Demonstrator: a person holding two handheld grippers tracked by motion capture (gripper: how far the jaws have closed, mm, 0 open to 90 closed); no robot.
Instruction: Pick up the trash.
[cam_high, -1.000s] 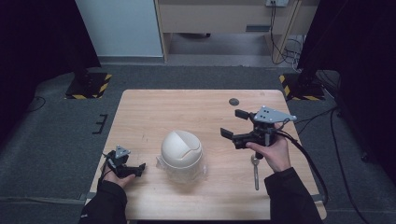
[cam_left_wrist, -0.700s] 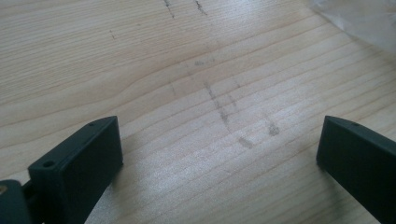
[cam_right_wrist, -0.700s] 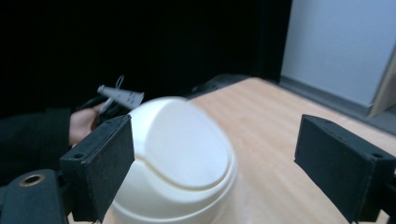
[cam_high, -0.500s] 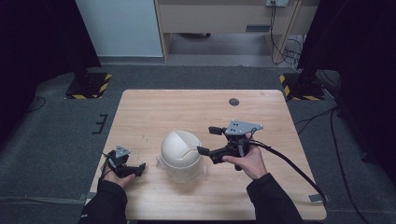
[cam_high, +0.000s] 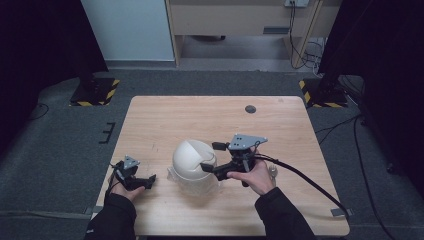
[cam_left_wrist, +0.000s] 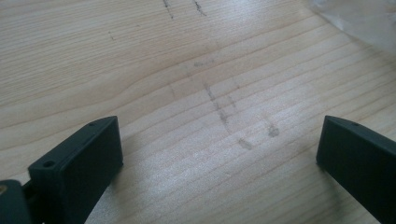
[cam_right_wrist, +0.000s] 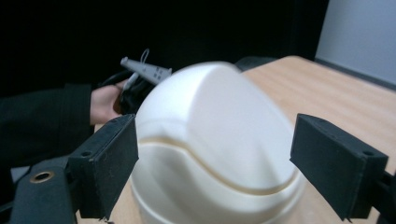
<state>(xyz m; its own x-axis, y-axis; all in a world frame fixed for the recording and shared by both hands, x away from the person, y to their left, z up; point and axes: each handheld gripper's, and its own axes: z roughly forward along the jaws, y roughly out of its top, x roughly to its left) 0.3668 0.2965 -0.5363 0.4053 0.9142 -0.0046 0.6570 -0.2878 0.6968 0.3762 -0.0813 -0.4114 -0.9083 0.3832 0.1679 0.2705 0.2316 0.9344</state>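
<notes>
The white dome is looking motion-blurred, sitting near the table's 6 o'clock edge. The right gripper is spreading wide around it, gripping nothing. At 8 o'clock, the left gripper is resting agape, empty.

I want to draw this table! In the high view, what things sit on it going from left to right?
Left gripper → white domed object → right gripper, its jaws open at the dome → metal tool beside the right hand.
</notes>
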